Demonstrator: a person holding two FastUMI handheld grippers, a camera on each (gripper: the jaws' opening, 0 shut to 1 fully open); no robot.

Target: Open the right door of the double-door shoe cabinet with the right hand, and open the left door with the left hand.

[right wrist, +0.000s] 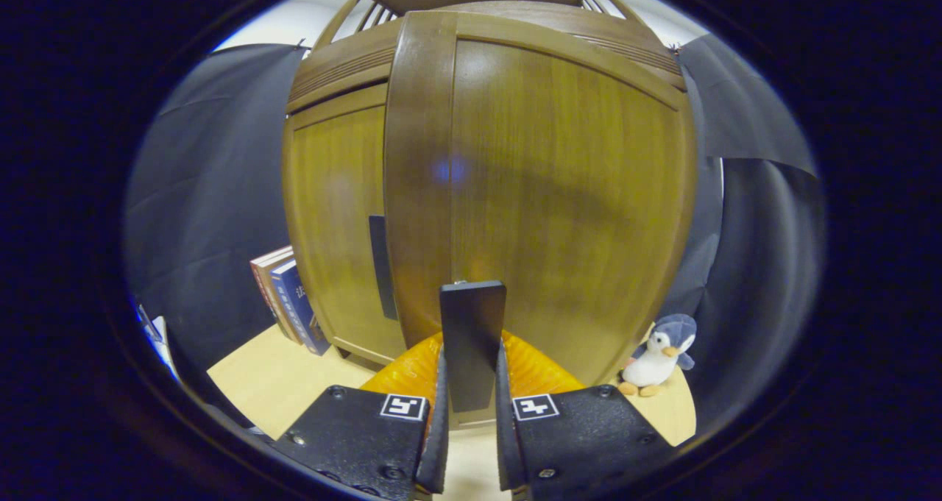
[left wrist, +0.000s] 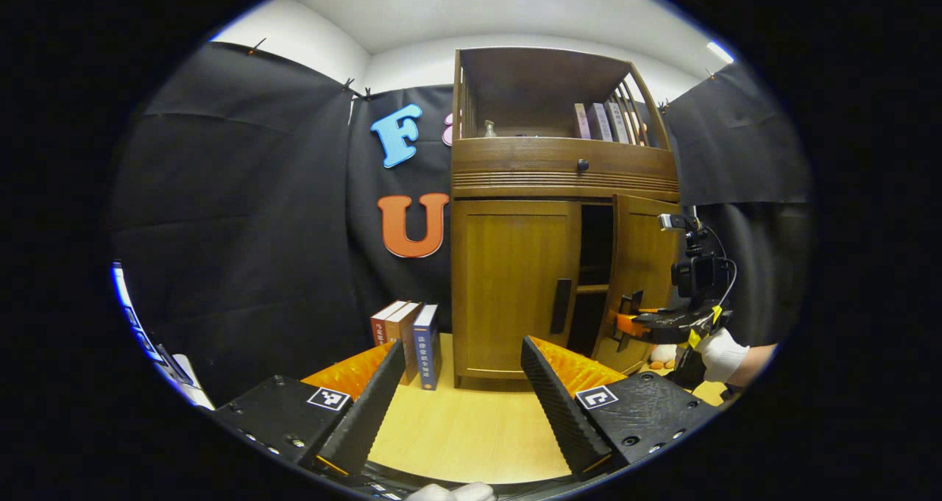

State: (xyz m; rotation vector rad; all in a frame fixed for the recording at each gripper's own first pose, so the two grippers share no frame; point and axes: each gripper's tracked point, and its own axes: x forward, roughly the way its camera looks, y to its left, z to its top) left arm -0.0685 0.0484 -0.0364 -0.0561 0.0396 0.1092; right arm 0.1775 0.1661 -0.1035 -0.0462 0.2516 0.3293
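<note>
Left gripper point(left wrist: 464, 398) low in the left gripper view, fingers spread wide, nothing between them, hanging over the light wood table point(left wrist: 471, 427) and aimed at the cabinet front. Past it on the table, a short row of upright books point(left wrist: 408, 339) just beside the cabinet's left side. The shoe cabinet point(left wrist: 563, 214) stands at the back of the table against the black cloth; its left door point(left wrist: 515, 288) is flush shut, its dark vertical handle point(left wrist: 561, 306) untouched. The right door point(left wrist: 642, 280) is swung partly out, with a dark gap and a shelf edge visible between the two doors. The right gripper point(left wrist: 631, 323) is at that door's handle, held by a white-gloved hand point(left wrist: 723, 354). Above the doors a drawer with a small round knob point(left wrist: 582, 165), then an open shelf holding a few books point(left wrist: 600, 122) and a small bottle point(left wrist: 489, 128). In the right gripper view the right gripper point(right wrist: 471, 413) is closed narrow, both fingers pressing the flat black door handle point(right wrist: 472, 339) that stands upright between them; the right door point(right wrist: 552, 192) sits right behind, the left door point(right wrist: 335, 229) beyond it to the left. A plush penguin point(right wrist: 659, 357) sits on the table near the door's lower right corner; books point(right wrist: 287, 299) left of the cabinet.
</note>
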